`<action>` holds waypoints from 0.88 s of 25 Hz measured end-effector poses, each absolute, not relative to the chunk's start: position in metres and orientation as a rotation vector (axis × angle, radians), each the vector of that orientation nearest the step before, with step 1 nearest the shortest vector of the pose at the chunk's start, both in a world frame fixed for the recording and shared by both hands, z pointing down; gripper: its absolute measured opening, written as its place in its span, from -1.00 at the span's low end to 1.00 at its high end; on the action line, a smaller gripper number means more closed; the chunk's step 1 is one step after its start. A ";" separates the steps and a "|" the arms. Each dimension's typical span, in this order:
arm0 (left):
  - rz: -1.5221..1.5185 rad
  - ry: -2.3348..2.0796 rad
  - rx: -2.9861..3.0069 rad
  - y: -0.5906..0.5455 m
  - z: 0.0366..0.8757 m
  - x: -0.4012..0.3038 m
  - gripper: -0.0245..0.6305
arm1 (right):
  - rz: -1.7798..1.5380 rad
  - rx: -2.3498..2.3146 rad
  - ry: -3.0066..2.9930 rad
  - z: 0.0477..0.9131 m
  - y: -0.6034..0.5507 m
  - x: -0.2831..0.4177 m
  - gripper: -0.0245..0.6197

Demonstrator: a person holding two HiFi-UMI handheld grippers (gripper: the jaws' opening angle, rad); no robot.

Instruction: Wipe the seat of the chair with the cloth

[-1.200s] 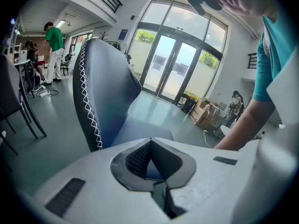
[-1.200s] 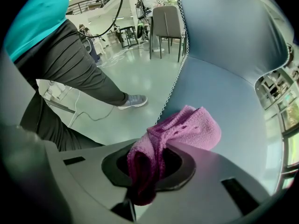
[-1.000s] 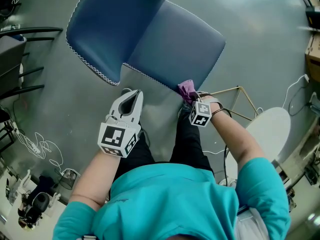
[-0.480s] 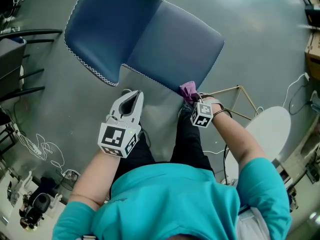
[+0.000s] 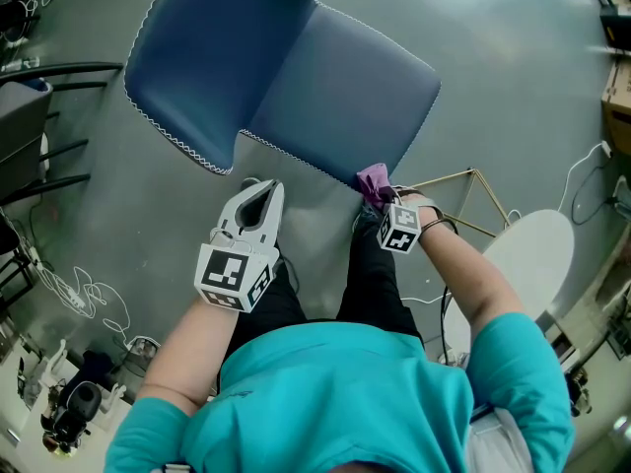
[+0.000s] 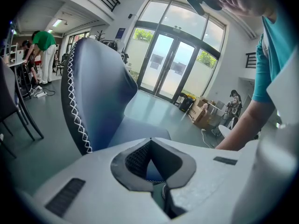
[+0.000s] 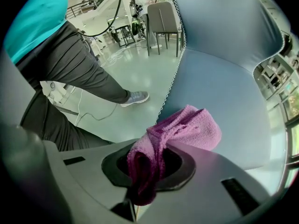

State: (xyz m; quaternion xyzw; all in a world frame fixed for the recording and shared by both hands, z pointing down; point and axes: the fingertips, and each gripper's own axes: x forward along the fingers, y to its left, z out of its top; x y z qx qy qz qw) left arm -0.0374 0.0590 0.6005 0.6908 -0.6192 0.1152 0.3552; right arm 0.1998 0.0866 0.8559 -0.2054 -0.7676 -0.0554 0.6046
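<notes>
- My right hand-held gripper (image 7: 148, 169) is clamping the purple cloth (image 7: 187, 127) at the seat's (image 5: 340, 87) front edge.
- My left hand-held gripper (image 6: 150, 141) is hanging closed and empty near the chair (image 5: 212, 57).

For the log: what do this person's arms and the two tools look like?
The left tool and the right tool are pale moulded plastic, with dark grey textured pads lining the jaws. Each carries a white cube printed with black square markers. The person wears a teal short-sleeved top.
</notes>
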 end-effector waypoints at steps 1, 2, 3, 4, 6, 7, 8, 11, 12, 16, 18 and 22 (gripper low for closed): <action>0.297 -1.600 1.785 0.058 0.601 -0.038 -0.97 | -0.125 -0.480 -1.759 0.858 0.087 0.204 -0.75; 0.296 -1.599 1.786 0.058 0.600 -0.038 -0.97 | -0.125 -0.486 -1.735 0.861 0.088 0.211 -0.75; 0.296 -1.599 1.787 0.057 0.600 -0.038 -0.97 | -0.125 -0.491 -1.707 0.865 0.088 0.220 -0.75; 0.296 -1.599 1.788 0.057 0.600 -0.037 -0.97 | -0.127 -0.494 -1.679 0.869 0.088 0.230 -0.75; 0.296 -1.598 1.789 0.055 0.600 -0.034 -0.97 | -0.131 -0.491 -1.640 0.876 0.086 0.247 -0.75; 0.297 -1.598 1.790 0.054 0.600 -0.035 -0.97 | -0.128 -0.485 -1.631 0.877 0.085 0.252 -0.75; 0.297 -1.598 1.791 0.053 0.601 -0.035 -0.97 | -0.123 -0.479 -1.626 0.878 0.085 0.253 -0.75; 0.298 -1.598 1.786 0.053 0.603 -0.037 -0.97 | -0.098 -0.474 -1.602 0.883 0.087 0.255 -0.75; 0.298 -1.598 1.784 0.053 0.603 -0.037 -0.97 | -0.086 -0.476 -1.586 0.885 0.088 0.258 -0.75; 0.303 -1.591 1.790 0.053 0.604 -0.032 -0.97 | -0.017 -0.486 -1.527 0.889 0.096 0.271 -0.75; 0.304 -1.589 1.793 0.054 0.603 -0.031 -0.97 | 0.011 -0.491 -1.528 0.885 0.101 0.270 -0.75; 0.289 -1.593 1.809 0.054 0.591 -0.031 -0.97 | 0.085 -0.472 -1.590 0.861 0.107 0.259 -0.75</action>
